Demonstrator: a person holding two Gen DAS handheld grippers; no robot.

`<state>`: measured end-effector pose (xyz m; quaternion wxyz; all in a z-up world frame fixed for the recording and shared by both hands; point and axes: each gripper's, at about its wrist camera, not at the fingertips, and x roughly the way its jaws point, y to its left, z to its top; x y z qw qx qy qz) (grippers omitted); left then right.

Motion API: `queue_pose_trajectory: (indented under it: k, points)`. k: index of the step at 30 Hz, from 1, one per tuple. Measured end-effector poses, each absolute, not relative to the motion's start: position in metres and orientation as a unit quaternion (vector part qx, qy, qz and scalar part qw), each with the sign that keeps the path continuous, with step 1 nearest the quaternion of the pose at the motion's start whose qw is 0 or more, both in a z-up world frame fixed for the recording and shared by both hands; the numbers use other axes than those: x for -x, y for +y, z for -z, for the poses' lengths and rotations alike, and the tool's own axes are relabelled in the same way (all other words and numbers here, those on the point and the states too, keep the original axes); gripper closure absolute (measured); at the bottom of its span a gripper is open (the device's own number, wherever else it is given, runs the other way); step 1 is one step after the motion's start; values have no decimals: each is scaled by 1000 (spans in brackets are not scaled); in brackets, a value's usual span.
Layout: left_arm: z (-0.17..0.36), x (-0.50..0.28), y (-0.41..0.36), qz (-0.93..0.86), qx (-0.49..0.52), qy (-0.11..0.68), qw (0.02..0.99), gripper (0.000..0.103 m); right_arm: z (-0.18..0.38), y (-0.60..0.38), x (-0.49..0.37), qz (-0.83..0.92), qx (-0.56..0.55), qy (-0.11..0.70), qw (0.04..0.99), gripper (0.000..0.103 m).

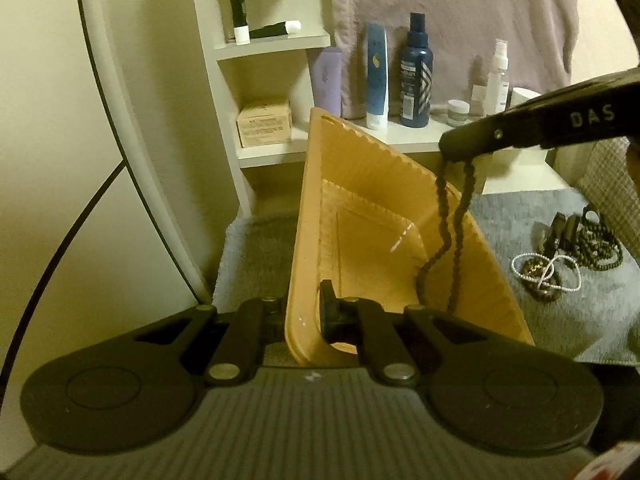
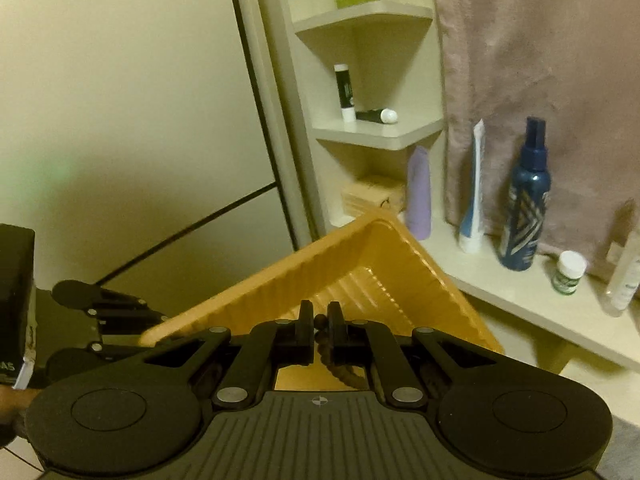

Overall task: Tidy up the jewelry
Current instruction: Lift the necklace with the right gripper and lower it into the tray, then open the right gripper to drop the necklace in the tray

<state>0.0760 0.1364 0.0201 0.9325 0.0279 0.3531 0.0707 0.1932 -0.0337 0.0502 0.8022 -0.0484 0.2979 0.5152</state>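
A: Where is the dark beaded necklace [image 1: 448, 236]?
B: Pinched in the right gripper [image 2: 319, 334], its loop hanging into the tilted orange tray [image 1: 360, 184].
A: And the left gripper [image 1: 304, 312]?
B: Clamped on the tray's near rim. More jewelry [image 1: 568, 252] lies on the grey towel [image 1: 560, 320] near its right edge.

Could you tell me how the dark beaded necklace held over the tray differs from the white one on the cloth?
The dark beaded necklace hangs from the right gripper into the orange tray; the white necklace lies looped on the grey cloth. The dark one looks thicker. Both are beaded strands.
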Motion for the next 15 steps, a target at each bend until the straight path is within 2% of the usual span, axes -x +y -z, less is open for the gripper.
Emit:
queue_pose_trajectory:
  k: [8,15]
  points:
    - [-20,-78,135,-65,-34,364,929,95,-14,-36,-199,-501,36,356,788,97]
    - [-20,-78,135,-64,-34,367,928,95,-1,-43,-198,-503,36,369,781,97]
